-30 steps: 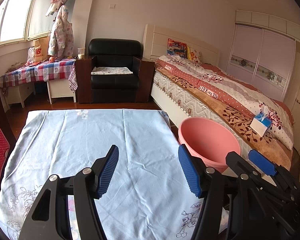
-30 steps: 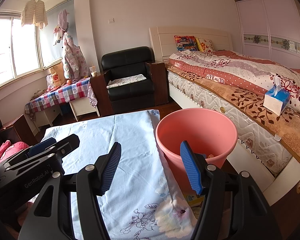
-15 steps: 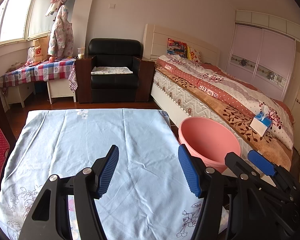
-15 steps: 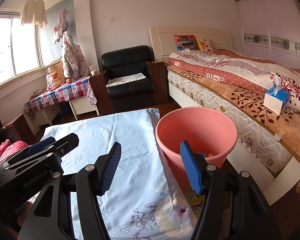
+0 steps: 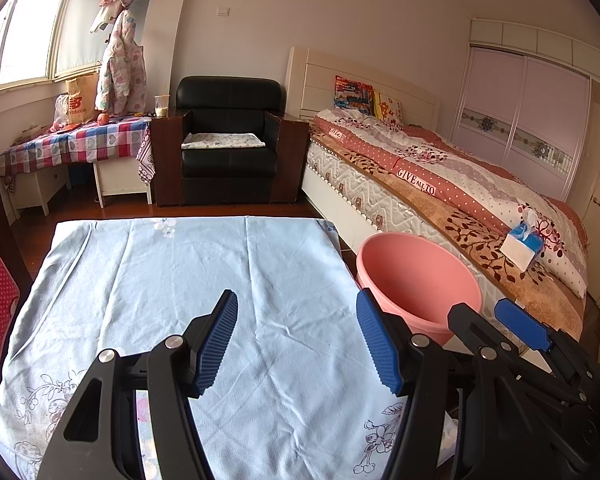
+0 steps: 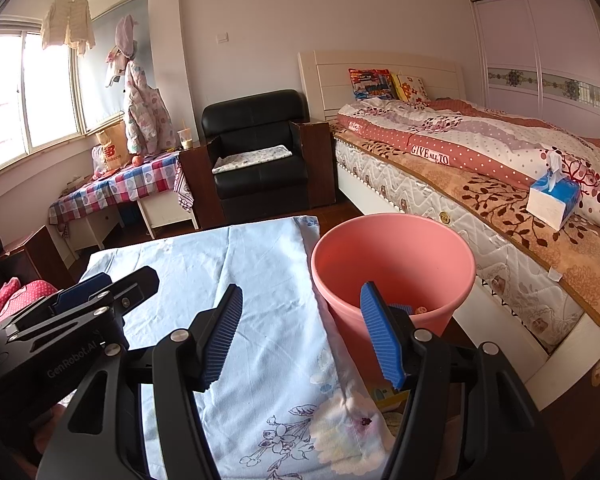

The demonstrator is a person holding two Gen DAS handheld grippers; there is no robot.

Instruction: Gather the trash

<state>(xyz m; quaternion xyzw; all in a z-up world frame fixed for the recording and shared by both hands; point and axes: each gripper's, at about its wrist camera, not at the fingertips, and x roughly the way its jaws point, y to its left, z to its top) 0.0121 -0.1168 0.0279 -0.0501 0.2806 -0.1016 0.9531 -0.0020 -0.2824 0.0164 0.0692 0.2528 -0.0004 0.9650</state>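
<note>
Both the left gripper point(image 5: 296, 338) and right gripper point(image 6: 302, 334) were held half open, empty. Small scraps point(image 6: 410, 309), judged light, lay inside the pink bucket point(image 6: 392, 268); its stiff rim offered hold.

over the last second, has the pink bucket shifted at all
No. In the right wrist view the pink bucket keeps its place between the blue tablecloth's edge and the bed frame, as before.
</note>
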